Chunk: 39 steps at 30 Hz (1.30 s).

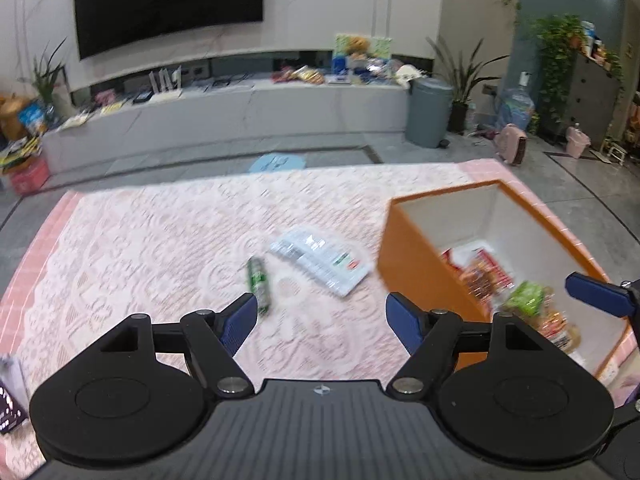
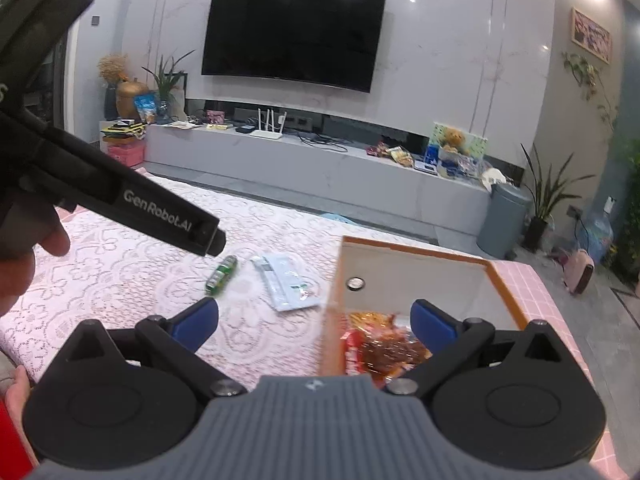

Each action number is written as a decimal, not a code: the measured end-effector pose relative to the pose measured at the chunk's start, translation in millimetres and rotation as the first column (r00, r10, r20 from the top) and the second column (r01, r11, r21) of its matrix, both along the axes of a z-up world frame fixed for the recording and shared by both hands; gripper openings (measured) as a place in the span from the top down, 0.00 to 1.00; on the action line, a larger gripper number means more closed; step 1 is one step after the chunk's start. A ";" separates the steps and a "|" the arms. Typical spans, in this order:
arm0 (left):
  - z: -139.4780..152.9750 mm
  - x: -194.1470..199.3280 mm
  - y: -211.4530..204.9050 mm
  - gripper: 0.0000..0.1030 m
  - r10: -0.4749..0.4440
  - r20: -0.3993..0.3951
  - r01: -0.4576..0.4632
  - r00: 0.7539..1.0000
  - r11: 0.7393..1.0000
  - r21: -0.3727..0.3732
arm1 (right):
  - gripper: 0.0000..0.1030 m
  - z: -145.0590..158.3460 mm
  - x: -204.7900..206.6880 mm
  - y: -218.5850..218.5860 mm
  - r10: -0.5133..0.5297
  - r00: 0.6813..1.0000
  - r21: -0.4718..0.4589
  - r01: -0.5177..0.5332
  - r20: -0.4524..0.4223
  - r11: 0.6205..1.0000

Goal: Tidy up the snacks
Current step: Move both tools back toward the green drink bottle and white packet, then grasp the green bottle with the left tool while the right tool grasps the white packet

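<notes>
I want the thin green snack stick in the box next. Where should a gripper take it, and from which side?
Grip the green stick at its middle, coming down from above with the fingers closing across its narrow width. It lies flat on the lace cloth, apart from the clear packet, so both long sides look free. The open left gripper appears nearest, though blur hides the stick's exact outline.

Each hand-held gripper [image 1: 320,318] has black round-hinged arms, silver screws, blue finger pads [image 2: 434,322], and a ribbed grey body.
</notes>
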<state>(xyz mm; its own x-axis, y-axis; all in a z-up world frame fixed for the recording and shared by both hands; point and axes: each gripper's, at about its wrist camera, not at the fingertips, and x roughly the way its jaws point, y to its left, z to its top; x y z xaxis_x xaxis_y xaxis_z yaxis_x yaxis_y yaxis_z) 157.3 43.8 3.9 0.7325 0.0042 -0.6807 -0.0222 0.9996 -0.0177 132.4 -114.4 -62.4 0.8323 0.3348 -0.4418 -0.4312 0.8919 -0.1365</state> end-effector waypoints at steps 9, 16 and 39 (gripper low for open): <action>-37.1 0.1 48.1 0.16 0.035 -0.056 -0.038 0.998 0.997 -0.061 | 0.03 -22.9 20.0 37.1 -0.006 0.998 -0.014 0.006 -0.055 1.000; -62.7 13.5 70.6 0.17 0.032 -0.088 -0.043 0.996 0.992 -0.120 | 0.03 -37.4 42.0 58.9 -0.012 0.996 -0.043 0.009 -0.083 0.999; -106.8 64.2 108.6 0.27 0.055 -0.109 -0.081 0.993 0.964 -0.254 | 0.15 -84.1 113.6 106.0 0.003 0.999 -0.130 -0.008 -0.040 0.991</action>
<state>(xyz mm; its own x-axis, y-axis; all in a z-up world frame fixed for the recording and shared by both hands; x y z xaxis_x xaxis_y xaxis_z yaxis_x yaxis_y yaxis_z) 221.5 152.3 -103.0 0.6645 -0.1336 -0.7352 -0.1048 0.9575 -0.2687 246.0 -8.5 -146.5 0.8118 0.2769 -0.5142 -0.4435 0.8652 -0.2342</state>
